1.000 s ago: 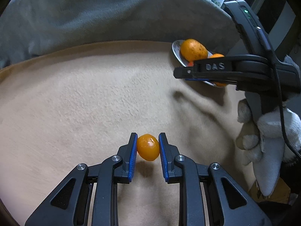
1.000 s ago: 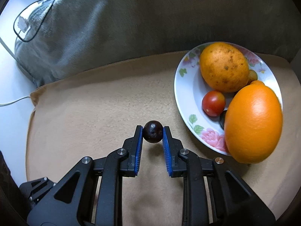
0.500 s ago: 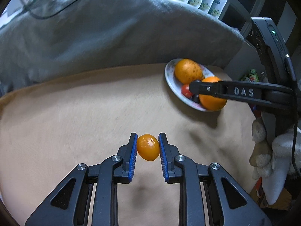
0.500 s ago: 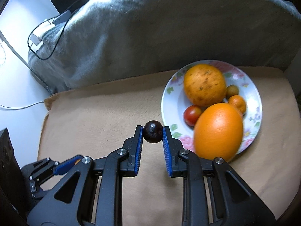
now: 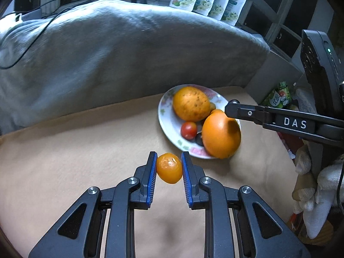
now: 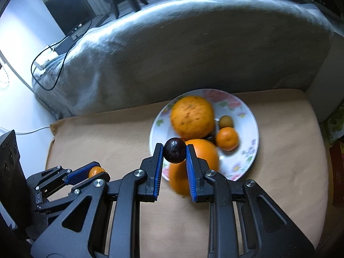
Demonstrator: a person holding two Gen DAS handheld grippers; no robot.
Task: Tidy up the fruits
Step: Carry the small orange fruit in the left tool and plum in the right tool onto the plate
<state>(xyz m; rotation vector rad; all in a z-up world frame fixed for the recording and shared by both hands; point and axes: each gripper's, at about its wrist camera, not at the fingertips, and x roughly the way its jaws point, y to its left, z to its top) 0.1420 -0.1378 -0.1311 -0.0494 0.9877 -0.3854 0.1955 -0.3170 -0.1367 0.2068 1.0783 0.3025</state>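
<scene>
A: Start close in. What does each tool have?

B: The left gripper (image 5: 168,167) is clamped on a small, wrinkled orange fruit (image 5: 169,168), pinched between its blue pads. The right gripper (image 6: 174,153) is closed on a small, round, dark purple fruit (image 6: 174,150). Both fruits hang in the air, off the tan fleece cushion (image 5: 75,146).

A: And what has changed over the last second?

B: Both tools have lifted and travelled, grips unchanged. A second ago the white floral plate (image 6: 247,116) sat off to the side of each view and was partly cut off; now it shows whole. In the right wrist view the dark fruit hangs over the plate's near rim, in front of the large smooth orange (image 6: 193,161). The orange fruit in the left tool is just short of the near rim.

A: What else is on the plate?

B: Behind the smooth orange, a large speckled yellow-orange citrus (image 6: 192,117), with a small tangerine (image 6: 227,138) and a small greenish-brown fruit (image 6: 225,122) to its right. The left view also shows a red tomato (image 5: 188,130) on the plate's left side. The right view is smeared, so I can't say how high the dark fruit is above the rim.

A: Meaning for the task?

B: I'd judge both are mid-carry, release onto the plate next. Free space is tight; beyond the plate lies only the grey blanket (image 6: 193,49).
</scene>
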